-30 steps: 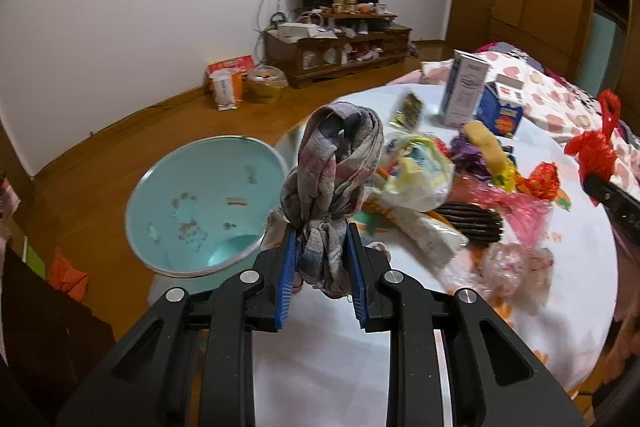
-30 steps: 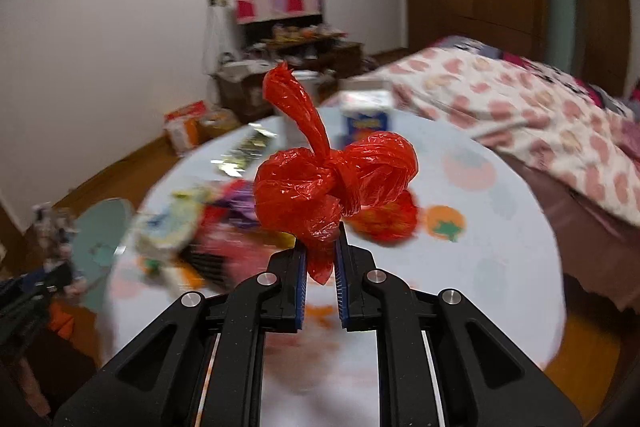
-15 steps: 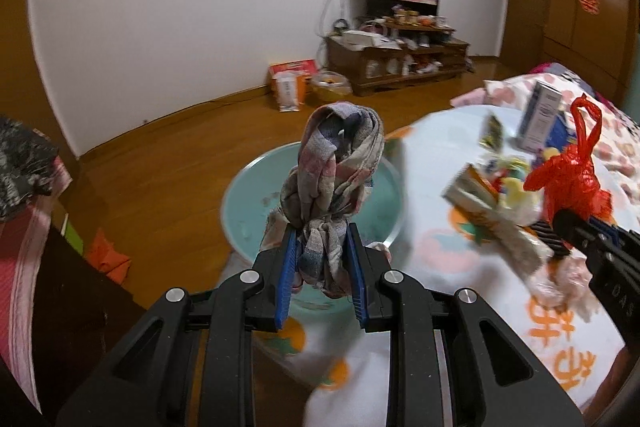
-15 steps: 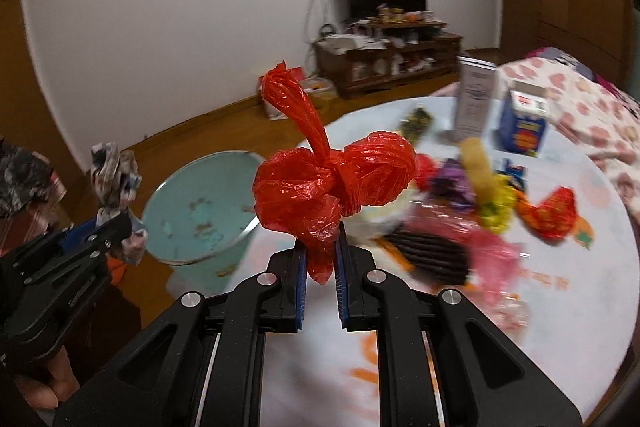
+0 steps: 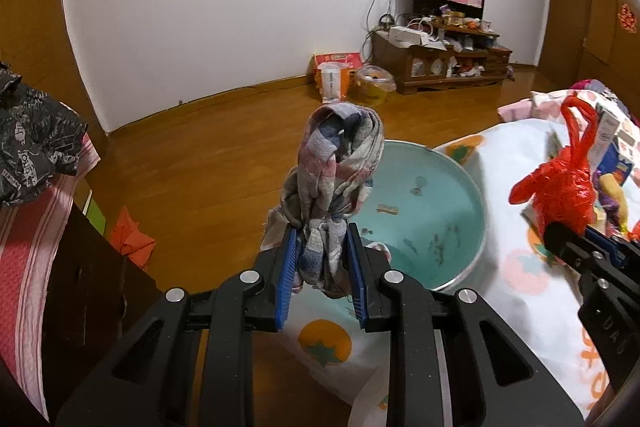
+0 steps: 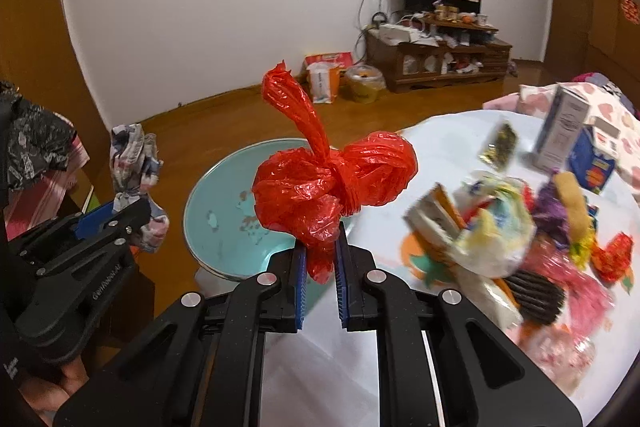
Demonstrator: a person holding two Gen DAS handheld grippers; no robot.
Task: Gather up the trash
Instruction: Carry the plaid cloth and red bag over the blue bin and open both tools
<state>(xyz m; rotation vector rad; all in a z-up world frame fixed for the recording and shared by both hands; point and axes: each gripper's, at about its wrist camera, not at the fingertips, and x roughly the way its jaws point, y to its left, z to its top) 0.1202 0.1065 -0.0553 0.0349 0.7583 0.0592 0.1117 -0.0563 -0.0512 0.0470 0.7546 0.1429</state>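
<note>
Two grippers: each is loaded, so both have something to drop.
Left gripper (image 5: pixel 320 267): clamped on a knotted plaid cloth (image 5: pixel 338 163), which stands up between the blue pads.
Right gripper (image 6: pixel 320 255): closed tight on the tail of a knotted red plastic bag (image 6: pixel 332 183).
Change: a second ago both views looked across the cluttered table top; now both have swung toward the table's edge, and the teal bin (image 5: pixel 432 207) sits right behind each held item.
Meaning for the task: the carry looks nearly done; I judge the release into the bin comes next, though neither piece is clearly over the opening yet.
Bin: on the floor just beside the table, a few scraps on its inside.
Table (image 6: pixel 400 367): white cloth with orange fruit prints; wrappers, a dark ridged item and cartons (image 6: pixel 564 131) remain, so more trash is left to collect.
Room: wooden floor, white wall, a low cabinet (image 5: pixel 440 63) crowded with things, a bed with patterned bedding at right.
</note>
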